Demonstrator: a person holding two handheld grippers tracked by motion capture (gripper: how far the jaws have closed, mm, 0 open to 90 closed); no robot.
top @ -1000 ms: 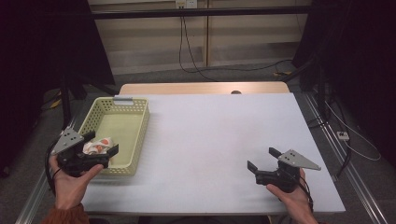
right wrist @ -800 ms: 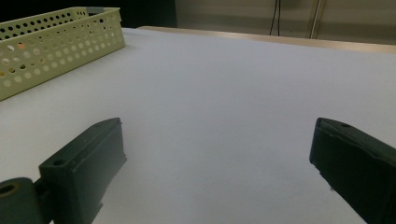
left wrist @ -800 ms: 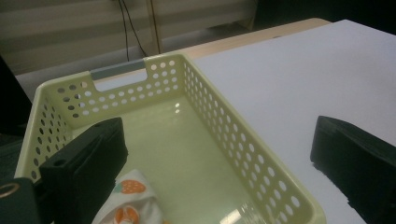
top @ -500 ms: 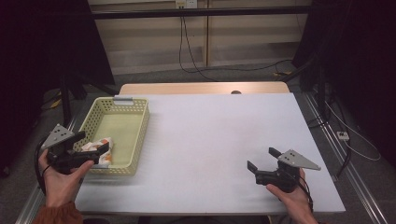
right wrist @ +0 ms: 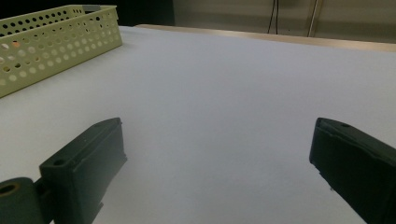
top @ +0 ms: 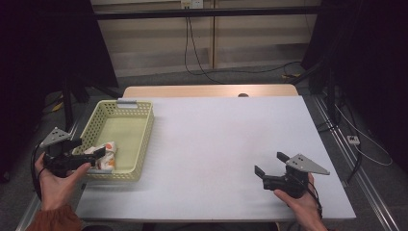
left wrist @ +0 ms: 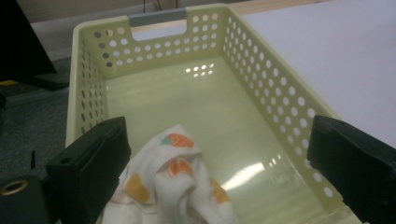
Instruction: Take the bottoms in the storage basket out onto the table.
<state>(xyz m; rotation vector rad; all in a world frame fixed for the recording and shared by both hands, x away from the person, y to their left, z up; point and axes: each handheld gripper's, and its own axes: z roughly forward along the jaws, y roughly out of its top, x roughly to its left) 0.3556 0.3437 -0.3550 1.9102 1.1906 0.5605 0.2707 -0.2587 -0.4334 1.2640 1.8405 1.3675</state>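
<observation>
A pale yellow-green perforated basket stands at the table's left. In its near end lies a crumpled white cloth printed with orange and red fruit. My left gripper is held at the basket's near-left corner and is open. In the left gripper view the cloth lies low between the wide-apart jaws, touching neither, with the basket's floor bare beyond it. My right gripper rests low over the white table near its front right, open, with nothing between its jaws in the right gripper view.
The white table top stretches between the two grippers, with a wooden strip along its far edge. The basket shows far off at the upper left of the right gripper view. Cables run over the floor behind the table.
My left gripper has drawn back leftward, away from over the basket's near end. The cloth stays in the basket. The right gripper has not moved.
</observation>
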